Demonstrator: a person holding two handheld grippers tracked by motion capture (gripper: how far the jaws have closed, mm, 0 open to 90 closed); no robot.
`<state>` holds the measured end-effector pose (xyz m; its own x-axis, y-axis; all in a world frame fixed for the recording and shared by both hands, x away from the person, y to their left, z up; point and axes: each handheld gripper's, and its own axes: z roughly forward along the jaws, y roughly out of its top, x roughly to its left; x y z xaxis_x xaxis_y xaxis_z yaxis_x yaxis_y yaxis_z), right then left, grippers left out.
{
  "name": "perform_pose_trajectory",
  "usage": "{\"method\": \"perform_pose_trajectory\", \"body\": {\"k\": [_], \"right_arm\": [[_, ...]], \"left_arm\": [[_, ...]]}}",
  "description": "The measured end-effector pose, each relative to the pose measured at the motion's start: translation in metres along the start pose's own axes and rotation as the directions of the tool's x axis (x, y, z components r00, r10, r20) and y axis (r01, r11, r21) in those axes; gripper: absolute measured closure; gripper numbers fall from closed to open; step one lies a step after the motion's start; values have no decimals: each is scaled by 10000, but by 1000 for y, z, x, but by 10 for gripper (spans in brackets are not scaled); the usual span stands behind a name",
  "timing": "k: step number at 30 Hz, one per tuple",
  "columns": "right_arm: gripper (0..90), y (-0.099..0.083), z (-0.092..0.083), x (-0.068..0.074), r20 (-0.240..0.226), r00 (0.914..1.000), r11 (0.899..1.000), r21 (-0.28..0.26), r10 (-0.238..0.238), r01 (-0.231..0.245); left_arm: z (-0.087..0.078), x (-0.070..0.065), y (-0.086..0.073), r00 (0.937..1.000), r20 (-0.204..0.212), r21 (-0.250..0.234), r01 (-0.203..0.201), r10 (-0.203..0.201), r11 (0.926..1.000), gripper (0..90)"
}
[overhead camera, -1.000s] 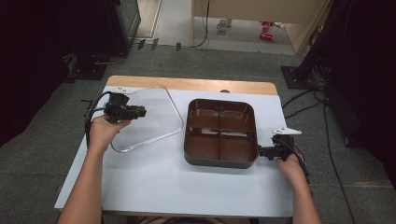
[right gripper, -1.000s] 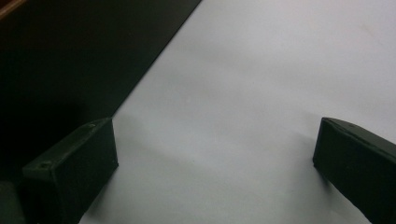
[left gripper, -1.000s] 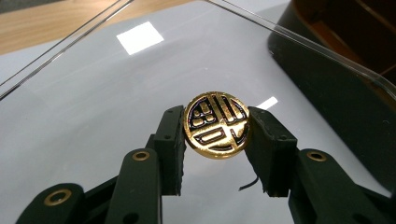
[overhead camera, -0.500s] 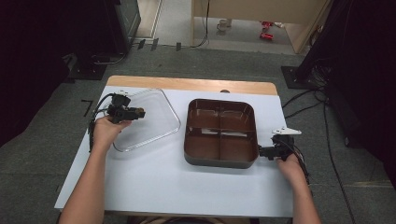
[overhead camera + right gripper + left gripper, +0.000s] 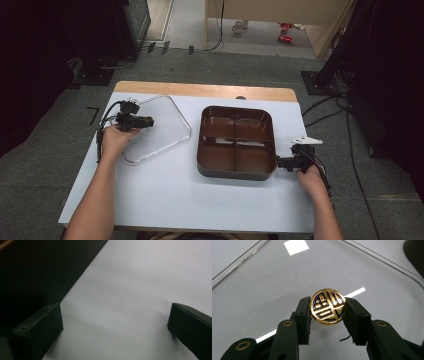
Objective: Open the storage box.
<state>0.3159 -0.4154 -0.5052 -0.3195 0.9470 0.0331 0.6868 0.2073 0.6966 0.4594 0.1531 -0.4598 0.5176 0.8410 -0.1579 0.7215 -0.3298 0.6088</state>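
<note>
The clear lid [image 5: 157, 127] lay flat on the table [image 5: 165, 200] left of the open brown tray [image 5: 236, 141], already off, its gold knob [image 5: 327, 306] clamped by the left gripper [image 5: 327, 315] and unreleased, while the right gripper [image 5: 115, 327] gaped empty beside the tray.

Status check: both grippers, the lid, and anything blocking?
Left gripper shut on the lid's gold knob. Clear lid low over the table, left of the brown tray. Right gripper open beside the tray, holding nothing. Nothing in the way.
</note>
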Motion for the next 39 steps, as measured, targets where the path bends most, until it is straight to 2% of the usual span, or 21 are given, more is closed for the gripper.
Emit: {"method": "perform_pose_trajectory", "body": {"k": [3,8,13,17,21,24,27,31,32,33,39], "right_arm": [[0,0,0,0,1,10000,10000,-1,-2,2],[0,0,0,0,1,10000,10000,-5,-11,11],[0,0,0,0,1,10000,10000,-5,-9,9],[0,0,0,0,1,10000,10000,-7,-11,11],[0,0,0,0,0,10000,10000,-7,-10,10],[0,0,0,0,0,10000,10000,-4,-2,2],[0,0,0,0,-1,10000,10000,-9,-13,13],[0,0,0,0,-2,10000,10000,-10,-10,10],[0,0,0,0,-2,10000,10000,-7,-1,1],[0,0,0,0,-2,10000,10000,-7,-1,1],[0,0,0,0,-12,10000,10000,-5,3,-3]], "left_arm": [[3,-1,-1,10000,-38,100,-78,78,9999,592],[4,1,-3,10000,74,-27,-24,25,10000,591],[5,1,-4,9998,102,-74,162,-161,9998,585],[4,1,-3,9984,353,31,449,-449,9990,515],[-6,-2,0,9993,244,-192,293,-288,9994,450],[-16,-5,2,9984,355,-498,451,-434,9977,435],[-26,-9,4,9978,444,-721,519,-488,9960,412],[-36,-18,7,9948,902,-959,548,-462,9939,403],[-40,-25,7,9943,1020,-1139,425,-309,9926,400],[-40,-25,7,9943,1020,-1139,425,-309,9926,396],[-50,-48,6,9923,1230,-1649,82,123,9863,360]]}}
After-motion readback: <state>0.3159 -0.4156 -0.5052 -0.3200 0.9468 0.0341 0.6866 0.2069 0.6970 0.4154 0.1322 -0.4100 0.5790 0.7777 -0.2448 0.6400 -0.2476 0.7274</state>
